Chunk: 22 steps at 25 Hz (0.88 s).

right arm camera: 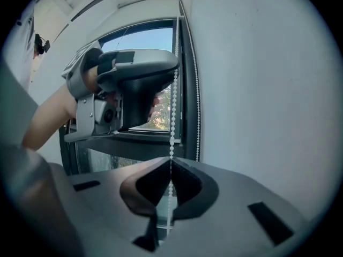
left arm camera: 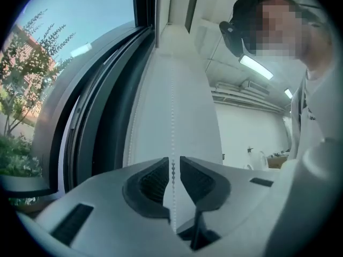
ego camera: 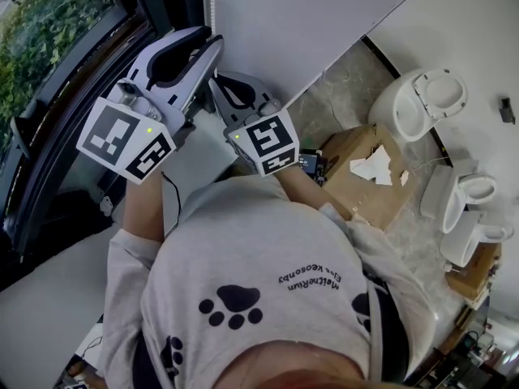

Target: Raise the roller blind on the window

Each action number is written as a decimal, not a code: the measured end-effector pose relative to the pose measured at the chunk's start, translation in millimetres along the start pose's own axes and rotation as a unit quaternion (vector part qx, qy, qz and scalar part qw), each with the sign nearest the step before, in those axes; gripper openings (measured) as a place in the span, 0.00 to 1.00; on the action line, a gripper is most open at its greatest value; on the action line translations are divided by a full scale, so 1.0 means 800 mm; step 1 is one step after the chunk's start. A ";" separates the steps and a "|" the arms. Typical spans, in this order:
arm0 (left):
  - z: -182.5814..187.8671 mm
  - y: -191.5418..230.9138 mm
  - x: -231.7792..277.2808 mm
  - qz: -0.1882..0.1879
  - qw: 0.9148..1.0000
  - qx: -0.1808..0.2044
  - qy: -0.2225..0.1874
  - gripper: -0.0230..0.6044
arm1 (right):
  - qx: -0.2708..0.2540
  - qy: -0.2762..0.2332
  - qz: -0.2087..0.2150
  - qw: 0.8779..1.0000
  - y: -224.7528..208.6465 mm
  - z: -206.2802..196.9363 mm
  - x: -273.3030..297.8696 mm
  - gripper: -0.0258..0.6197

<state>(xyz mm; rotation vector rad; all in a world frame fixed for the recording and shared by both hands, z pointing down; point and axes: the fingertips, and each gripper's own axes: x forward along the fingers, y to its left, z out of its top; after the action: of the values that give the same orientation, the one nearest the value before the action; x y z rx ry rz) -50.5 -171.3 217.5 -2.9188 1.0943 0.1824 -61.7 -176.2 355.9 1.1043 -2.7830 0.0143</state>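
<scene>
Roller blind [ego camera: 316,23]: pale grey flat fabric sheet. It hangs down over the right part of the dark-framed glass window [ego camera: 89,96], straight ahead of both grippers. Its white beaded pull chain [right arm camera: 173,116] hangs just beside the blind's left edge.
Sweatshirt [ego camera: 243,274]: grey, with dark paw prints, on the person. It is nearest the head camera and fills the lower half of that view.
Right gripper [right arm camera: 171,158]: grey plastic with a black-and-white marker cube. The jaw tips are closed together on the beaded pull chain, which runs on between them and below the pinch.
Left gripper [left arm camera: 172,162]: same build. It sits further up the same chain, above the right gripper and closer to the window frame. The jaws stand a little apart. The chain passes through the gap with daylight on both sides, and the pads are not pressing on it.
Chain run: taut and straight from the right gripper's pinch up to the left gripper. A second strand hangs alongside, next to the blind.
Trees [ego camera: 40,14]: green foliage outside the glass, with blue sky above in the gripper views.
Cardboard box [ego camera: 365,177]: brown and open, on the marbled floor to the right, well apart from the window.
Toilets [ego camera: 426,100]: white ceramic, standing on the floor past the box.
</scene>
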 end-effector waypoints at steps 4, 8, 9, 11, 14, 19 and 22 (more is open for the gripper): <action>0.002 -0.001 0.014 -0.002 0.999 0.023 0.025 0.06 | 0.001 -0.001 0.003 1.000 0.003 0.002 0.000 0.05; -0.003 -0.002 0.014 -0.009 1.000 0.000 0.015 0.05 | 0.000 0.004 0.000 1.000 -0.001 -0.004 -0.002 0.05; -0.007 -0.001 0.014 -0.008 1.000 -0.005 0.017 0.05 | 0.002 0.009 0.000 1.000 -0.001 -0.008 -0.001 0.05; -0.022 0.000 0.012 -0.004 1.000 -0.014 0.021 0.05 | 0.007 0.022 0.002 1.000 -0.001 -0.023 0.000 0.05; -0.045 -0.001 0.009 -0.001 0.999 -0.042 0.020 0.05 | 0.006 0.042 0.006 0.999 0.006 -0.045 0.001 0.05; -0.085 -0.002 0.004 0.004 0.997 -0.066 0.037 0.05 | 0.007 0.072 0.008 0.997 0.009 -0.085 0.005 0.05; -0.103 -0.001 -0.002 0.009 0.996 -0.080 0.041 0.05 | 0.026 0.089 0.011 0.996 0.010 -0.104 0.006 0.05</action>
<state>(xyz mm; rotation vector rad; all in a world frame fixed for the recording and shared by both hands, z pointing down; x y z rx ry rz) -43.0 -174.7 299.6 -3.0844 1.1697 0.1600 -59.2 -168.1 439.1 1.0281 -2.6505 0.1798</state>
